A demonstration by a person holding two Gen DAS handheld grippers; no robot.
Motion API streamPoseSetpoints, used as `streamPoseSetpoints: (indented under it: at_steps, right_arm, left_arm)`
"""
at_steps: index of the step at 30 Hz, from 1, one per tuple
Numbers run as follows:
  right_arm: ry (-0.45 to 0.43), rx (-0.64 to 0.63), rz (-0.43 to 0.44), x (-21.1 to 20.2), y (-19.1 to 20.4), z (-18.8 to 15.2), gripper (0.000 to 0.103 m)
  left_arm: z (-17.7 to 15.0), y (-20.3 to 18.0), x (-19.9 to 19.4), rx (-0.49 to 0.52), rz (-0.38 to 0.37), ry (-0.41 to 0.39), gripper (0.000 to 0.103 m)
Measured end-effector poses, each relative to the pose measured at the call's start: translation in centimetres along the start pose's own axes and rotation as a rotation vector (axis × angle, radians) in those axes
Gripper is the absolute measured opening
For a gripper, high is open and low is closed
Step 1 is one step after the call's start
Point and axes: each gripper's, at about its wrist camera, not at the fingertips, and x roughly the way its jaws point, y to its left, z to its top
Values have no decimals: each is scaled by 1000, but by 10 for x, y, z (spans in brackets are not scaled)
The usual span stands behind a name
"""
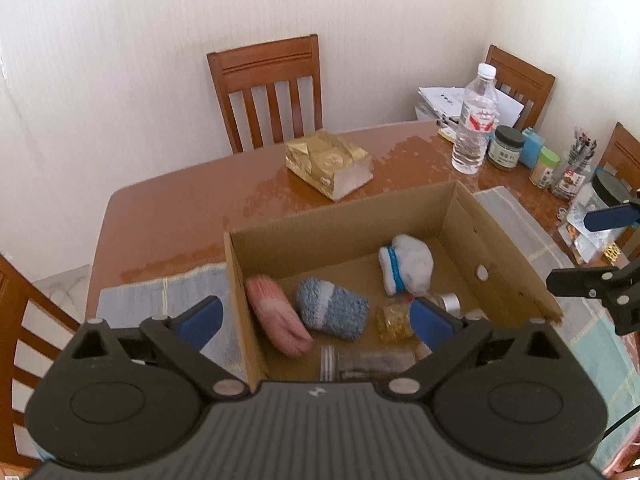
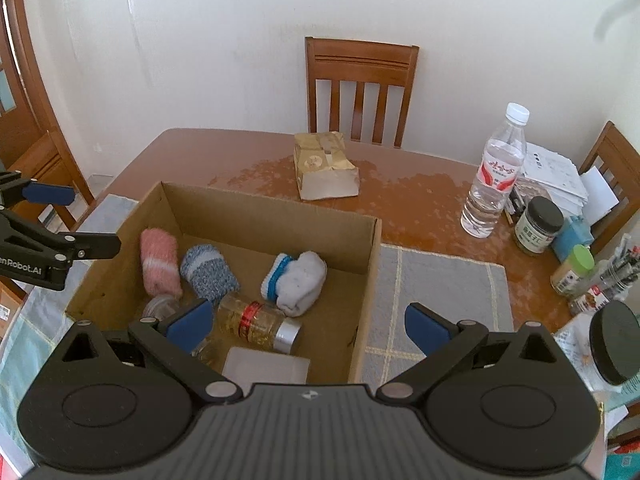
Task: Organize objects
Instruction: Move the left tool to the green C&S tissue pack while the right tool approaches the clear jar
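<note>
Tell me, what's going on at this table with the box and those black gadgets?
A person is tidying small things into a cardboard box on the table. Both tools, the left tool and the right tool, hover over the box, open and holding nothing. Inside already lie a pink sock roll, a blue one, a white one and a glass jar. A gold packet sits on the table outside the box.

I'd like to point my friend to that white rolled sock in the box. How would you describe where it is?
Start at the open cardboard box on the wooden table. Three rolled sock bundles lie along its floor; the white sock is the one nearest the water bottle's side. Unlike the pink sock and the speckled blue sock, it is plain white with a bright blue striped cuff.
</note>
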Motion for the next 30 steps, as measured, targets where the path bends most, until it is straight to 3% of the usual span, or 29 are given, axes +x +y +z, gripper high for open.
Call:
streamPoseSetpoints:
  at_steps: [6,10,19,30]
  right_arm:
    - [19,12,9,-8,8,-24,103]
    - [11,37,16,-6,13,-60,103]
    - [52,119,72,-15,30,-129,103]
    - [58,72,75,-18,46,-183,103]
  left_arm:
    - [-36,-5,-6,-34,-8,-1,100]
    - [-67,-10,-15,-72,-33,-1,101]
    - [-122,-24,-23,-43,31,12,101]
    - [-176,-27,-26,-60,17,37,101]
